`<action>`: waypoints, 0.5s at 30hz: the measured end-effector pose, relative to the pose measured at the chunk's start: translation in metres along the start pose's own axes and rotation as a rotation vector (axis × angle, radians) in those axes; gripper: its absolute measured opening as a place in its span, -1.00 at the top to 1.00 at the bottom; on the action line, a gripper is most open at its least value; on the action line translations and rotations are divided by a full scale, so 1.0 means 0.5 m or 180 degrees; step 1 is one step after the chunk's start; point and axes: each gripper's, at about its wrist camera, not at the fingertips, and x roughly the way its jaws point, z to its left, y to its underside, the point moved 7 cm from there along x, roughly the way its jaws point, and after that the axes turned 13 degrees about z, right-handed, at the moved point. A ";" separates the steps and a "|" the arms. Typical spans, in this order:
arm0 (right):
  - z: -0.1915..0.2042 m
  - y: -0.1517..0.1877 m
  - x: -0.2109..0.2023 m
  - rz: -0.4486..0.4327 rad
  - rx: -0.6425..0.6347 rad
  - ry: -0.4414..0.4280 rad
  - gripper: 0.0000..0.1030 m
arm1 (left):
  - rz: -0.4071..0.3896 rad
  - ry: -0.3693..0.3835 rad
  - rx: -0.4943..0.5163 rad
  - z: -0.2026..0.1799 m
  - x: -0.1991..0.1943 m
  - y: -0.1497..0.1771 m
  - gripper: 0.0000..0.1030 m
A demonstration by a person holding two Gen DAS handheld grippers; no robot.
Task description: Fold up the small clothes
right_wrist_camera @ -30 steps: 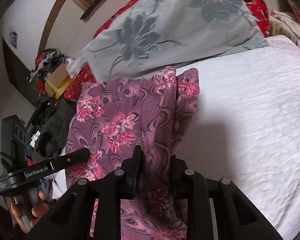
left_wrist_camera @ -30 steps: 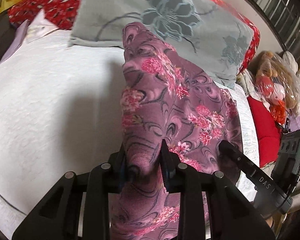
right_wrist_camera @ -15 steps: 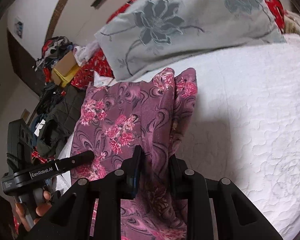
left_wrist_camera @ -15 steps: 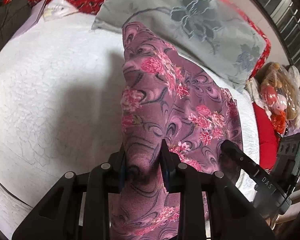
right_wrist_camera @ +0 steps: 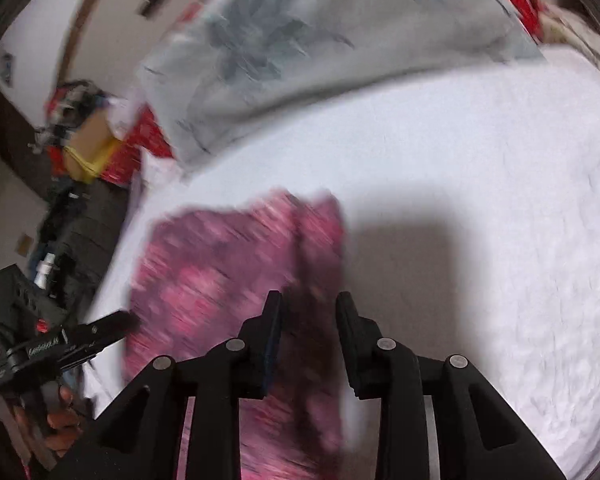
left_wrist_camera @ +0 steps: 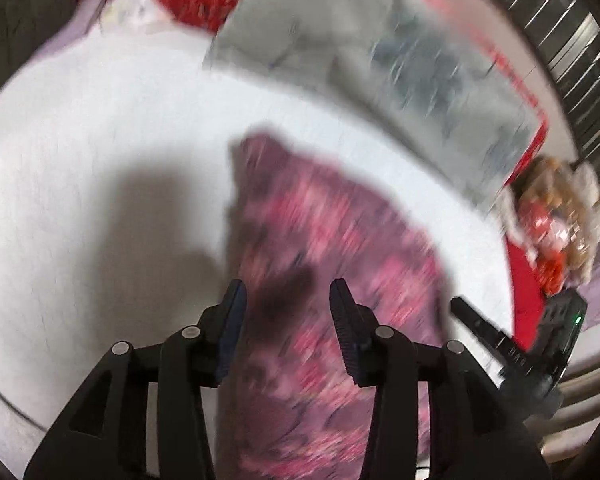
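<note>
Both tools stand released: the left gripper (left_wrist_camera: 286,294) has its jaws spread with cloth visible in the gap but not pinched, and the right gripper (right_wrist_camera: 308,306) likewise shows a clear gap between its jaws. The purple fabric garment with pink floral print (left_wrist_camera: 332,264) lies spread on the white quilted bedspread (left_wrist_camera: 100,160), directly ahead of and beneath both sets of fingers; both views are smeared by motion, so the garment's edges and any crease cannot be read exactly. Judging by the open jaws over laid-out cloth, the step in hand looks like the end of a fold, the fabric set down and let go. The next move would call for picking a fresh pair of edges or corners, one per tool, closing on them cleanly and carrying them across the garment, or else smoothing what is already laid. Beyond the garment, ahead of the tools, a grey pillow with a dark flower pattern (right_wrist_camera: 340,40) lies near its far edge and could crowd a forward fold. Off to the left gripper's right sits a plush toy in clear wrapping (left_wrist_camera: 556,216); to the right gripper's left a heap of dark clothes (right_wrist_camera: 72,232) lies well apart.
</note>
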 end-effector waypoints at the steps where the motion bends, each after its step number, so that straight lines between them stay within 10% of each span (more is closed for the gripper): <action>1: 0.016 -0.010 -0.001 -0.0027 -0.0068 -0.0029 0.42 | -0.0042 0.0010 0.0045 -0.012 -0.006 -0.014 0.16; 10: 0.019 -0.055 0.137 0.0278 -0.0210 0.0266 0.48 | 0.0215 -0.0729 0.0239 -0.016 0.157 -0.104 -0.17; 15: 0.007 -0.059 0.140 0.0294 -0.0194 0.0213 0.57 | 0.0305 -0.0421 -0.0220 0.046 0.188 -0.119 -0.57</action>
